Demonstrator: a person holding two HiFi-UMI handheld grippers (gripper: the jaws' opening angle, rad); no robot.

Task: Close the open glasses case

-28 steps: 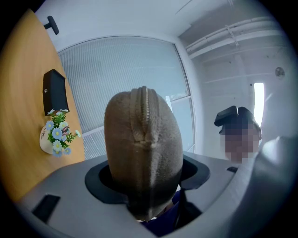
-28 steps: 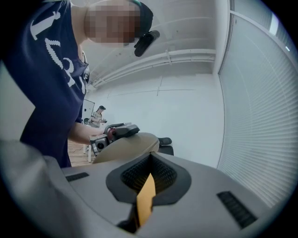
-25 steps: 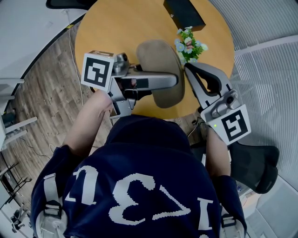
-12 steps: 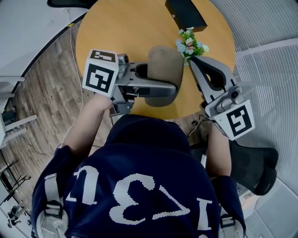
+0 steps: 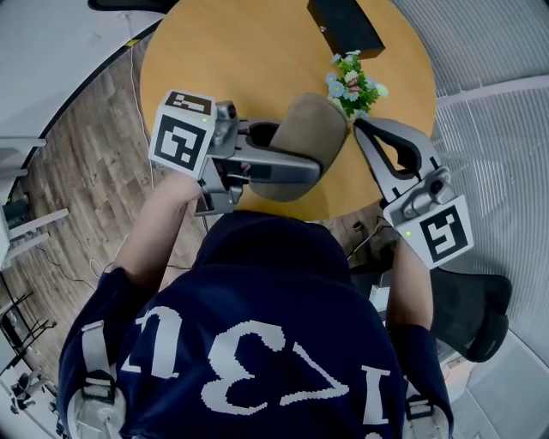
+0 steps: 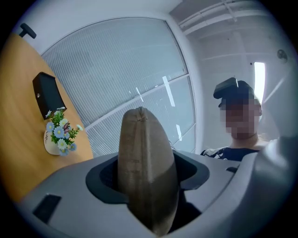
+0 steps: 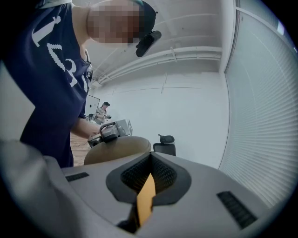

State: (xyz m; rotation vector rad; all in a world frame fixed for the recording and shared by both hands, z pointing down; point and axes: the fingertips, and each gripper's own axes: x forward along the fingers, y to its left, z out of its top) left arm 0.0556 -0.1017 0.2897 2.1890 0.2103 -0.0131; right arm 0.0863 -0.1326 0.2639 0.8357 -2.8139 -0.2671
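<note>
The round wooden counter [image 5: 223, 60] takes up the far half of the scene, with the person standing at its near edge. The tan glasses case [image 5: 319, 124] isn't lying on the counter. It is held up in the air over the near edge, pinched across its two shells by the left gripper [image 5: 302, 156]. That gripper's fingers stand wide because the case is bulky, and they have just been closing a little on it. From the left gripper's own view the two halves meet along a seam on the edge facing away, so I'd say the lid is down or nearly so. Whether it has clicked home I cannot tell.

To finish well, the squeeze should stay square across the widest part of the shells. A grip nearer one end could pop the rounded case out sideways. Pressure wants to build slowly until the seam is tight along its whole length.

The right gripper [image 5: 362, 129] waits just right of the case, its fingers pressed together on nothing. It could steady the free end if the case twists.

The small flower pot [image 5: 352, 86] stands close beyond it, so any swing should keep clear. The black box [image 5: 345, 24] lies at the far edge, out of the way.
</note>
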